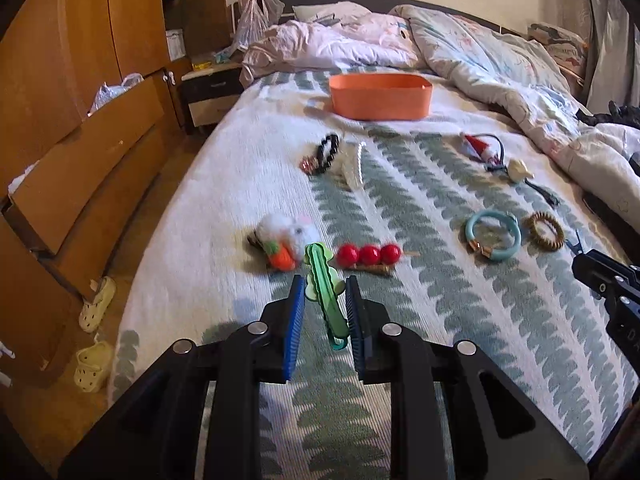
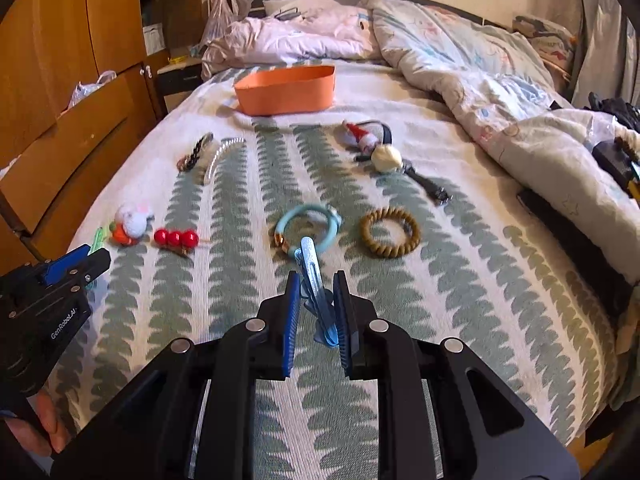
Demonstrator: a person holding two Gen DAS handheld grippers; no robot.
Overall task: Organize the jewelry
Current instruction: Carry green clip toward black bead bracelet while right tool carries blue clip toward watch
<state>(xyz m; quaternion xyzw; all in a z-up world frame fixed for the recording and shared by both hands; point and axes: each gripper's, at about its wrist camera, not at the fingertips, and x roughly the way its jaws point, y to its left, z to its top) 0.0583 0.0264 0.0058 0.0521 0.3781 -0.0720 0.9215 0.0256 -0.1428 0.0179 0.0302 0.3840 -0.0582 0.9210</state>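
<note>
My left gripper is shut on a green hair clip, held above the bedspread. Just beyond it lie a fluffy white rabbit clip with a carrot and a red-bead clip. My right gripper is shut on a blue hair clip, lifted over the bed. Ahead of it lie a light-blue bracelet and a tan braided hair tie. An orange bin stands farther back on the bed; in the right wrist view the orange bin is at upper left.
A black bead bracelet, a clear bead strand, a Santa hair tie and a cream ball tie lie mid-bed. A rumpled duvet covers the far right. Wooden drawers and slippers are left of the bed.
</note>
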